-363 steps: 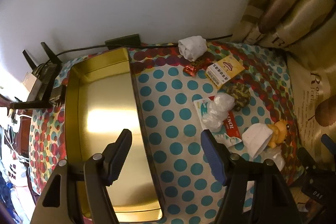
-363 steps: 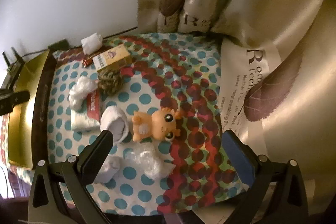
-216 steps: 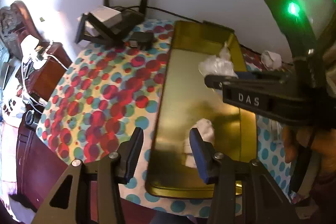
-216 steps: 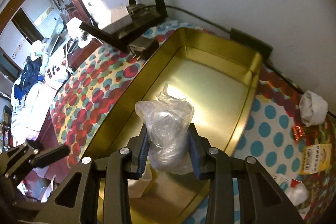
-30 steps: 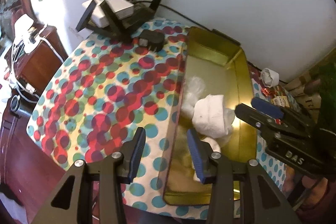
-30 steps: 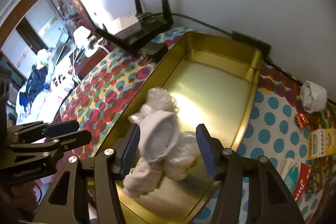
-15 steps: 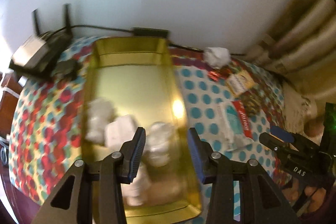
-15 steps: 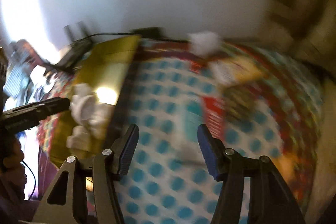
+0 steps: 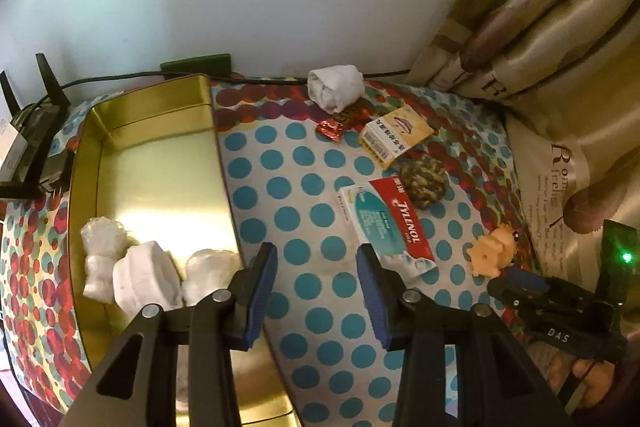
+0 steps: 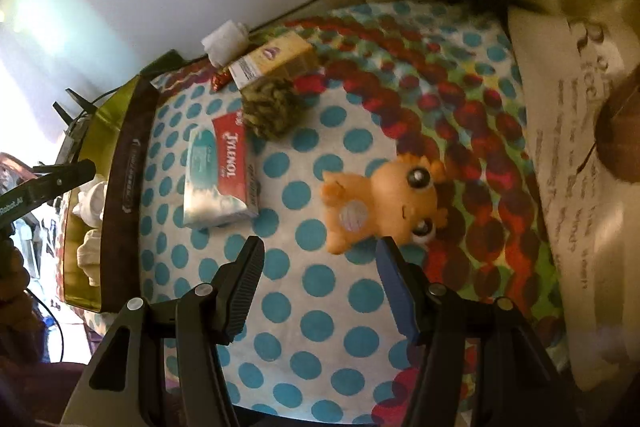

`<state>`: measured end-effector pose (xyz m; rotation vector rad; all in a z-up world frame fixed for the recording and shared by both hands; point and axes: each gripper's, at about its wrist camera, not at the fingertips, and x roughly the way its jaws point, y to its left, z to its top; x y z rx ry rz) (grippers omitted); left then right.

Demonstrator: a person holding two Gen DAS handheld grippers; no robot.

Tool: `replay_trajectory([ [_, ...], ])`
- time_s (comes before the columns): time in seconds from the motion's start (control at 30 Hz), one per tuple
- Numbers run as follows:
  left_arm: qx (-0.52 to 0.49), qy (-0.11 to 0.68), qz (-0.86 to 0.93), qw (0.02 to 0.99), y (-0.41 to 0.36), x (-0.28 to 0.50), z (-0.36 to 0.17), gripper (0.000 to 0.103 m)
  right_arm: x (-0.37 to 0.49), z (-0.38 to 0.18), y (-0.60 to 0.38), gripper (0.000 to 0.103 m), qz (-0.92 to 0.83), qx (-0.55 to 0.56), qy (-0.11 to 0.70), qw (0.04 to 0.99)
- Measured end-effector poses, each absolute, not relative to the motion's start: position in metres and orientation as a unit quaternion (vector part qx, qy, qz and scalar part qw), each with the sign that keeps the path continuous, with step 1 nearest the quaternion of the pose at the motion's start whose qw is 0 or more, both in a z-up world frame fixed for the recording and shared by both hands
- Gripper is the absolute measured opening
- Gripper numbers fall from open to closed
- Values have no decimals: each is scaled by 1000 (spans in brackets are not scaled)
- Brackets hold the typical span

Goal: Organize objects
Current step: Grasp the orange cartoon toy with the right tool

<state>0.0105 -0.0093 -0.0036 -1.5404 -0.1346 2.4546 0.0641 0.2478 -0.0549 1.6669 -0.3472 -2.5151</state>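
While my left tongs (image 9: 316, 275) hang partly open with nothing between them, I see bare dotted desk (image 9: 304, 311) under the gap. Just left of them sits the gold tin (image 9: 152, 163), white bundles (image 9: 140, 279) heaped at its near end. Beyond the right finger lies the Tylenol box (image 9: 388, 227), then the mottled yarn ball (image 9: 424, 179), yellow box (image 9: 394, 137), red wrapper (image 9: 332, 127) and, farthest, a rolled white cloth (image 9: 336, 87) by the wall. My right tongs (image 10: 320, 263) are likewise partly open and empty; the orange toy (image 10: 384, 199) lies just ahead of their right finger, not gripped. The Tylenol box (image 10: 224, 175) is ahead-left, the tin (image 10: 120, 187) further left.
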Motion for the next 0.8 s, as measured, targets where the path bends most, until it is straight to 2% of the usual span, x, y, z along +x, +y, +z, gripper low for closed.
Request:
replay_trajectory([
  [0.3,-531,-38,839,109,-4,11,-4,42,47,-73,258,56,-808,560,-166,72],
  [0.53,-539,-44,835,101,-4,9,-9,42,33,-56,251,57,-842,530,-84,61],
  [0.8,-544,-45,832,100,-1,9,-12,42,27,-49,263,58,-845,527,-70,55],
])
